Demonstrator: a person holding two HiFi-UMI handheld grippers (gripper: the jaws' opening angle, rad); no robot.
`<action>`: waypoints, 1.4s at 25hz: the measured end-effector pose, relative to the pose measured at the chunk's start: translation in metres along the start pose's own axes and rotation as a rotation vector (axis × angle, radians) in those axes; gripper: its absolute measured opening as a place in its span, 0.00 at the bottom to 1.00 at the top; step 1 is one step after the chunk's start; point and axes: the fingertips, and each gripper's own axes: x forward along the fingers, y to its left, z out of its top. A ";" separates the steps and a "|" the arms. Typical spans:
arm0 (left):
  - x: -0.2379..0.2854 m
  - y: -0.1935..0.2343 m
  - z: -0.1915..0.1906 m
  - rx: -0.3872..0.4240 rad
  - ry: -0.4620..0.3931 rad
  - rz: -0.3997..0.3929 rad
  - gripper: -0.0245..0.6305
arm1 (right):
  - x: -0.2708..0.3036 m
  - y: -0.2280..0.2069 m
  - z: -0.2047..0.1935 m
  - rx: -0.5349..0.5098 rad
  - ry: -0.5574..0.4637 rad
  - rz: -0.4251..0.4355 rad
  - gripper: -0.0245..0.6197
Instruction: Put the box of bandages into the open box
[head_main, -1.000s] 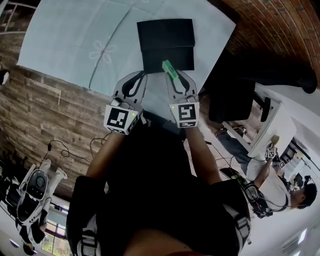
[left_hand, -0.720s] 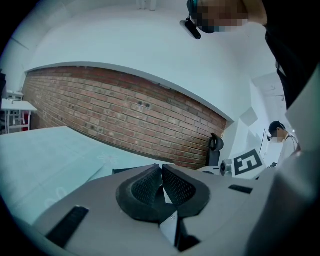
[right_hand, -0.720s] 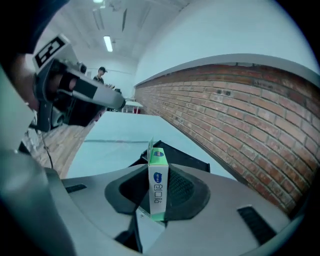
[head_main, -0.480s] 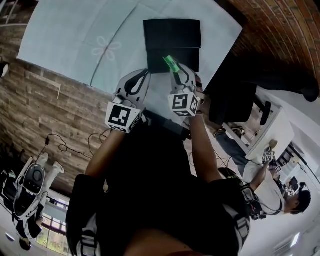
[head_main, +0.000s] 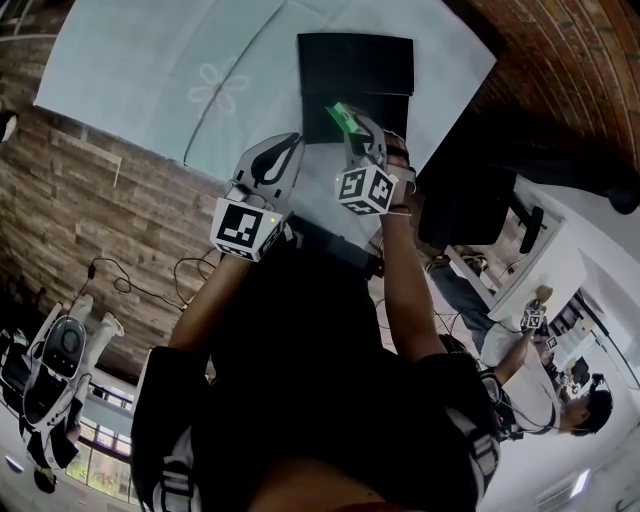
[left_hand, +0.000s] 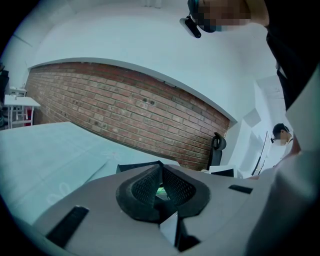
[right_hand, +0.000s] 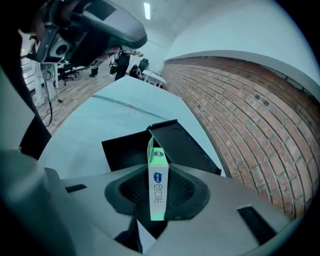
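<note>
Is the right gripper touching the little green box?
Touching. The right gripper view shows the jaws of the right gripper pressing on both sides of the upright bandage box.

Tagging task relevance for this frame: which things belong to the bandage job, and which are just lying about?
Job:
- box of bandages, clamped in the right gripper
- open black box on the table
- left gripper, shut and empty, idle

Lying about:
- light blue tablecloth
- black office chair
- cables on the floor
- person in the background

Green-white bandage box (right_hand: 157, 180), black open box (head_main: 355, 65), pale blue flowered tablecloth (head_main: 130, 80)
</note>
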 end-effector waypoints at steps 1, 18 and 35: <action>0.000 0.001 0.000 -0.002 -0.001 0.002 0.11 | 0.003 0.001 -0.001 -0.004 0.005 0.006 0.20; 0.002 0.009 -0.005 -0.017 0.005 0.011 0.11 | 0.037 0.011 -0.009 -0.272 0.081 0.007 0.20; 0.003 0.020 -0.004 0.004 0.002 0.022 0.11 | 0.065 0.021 -0.017 -0.385 0.104 0.045 0.20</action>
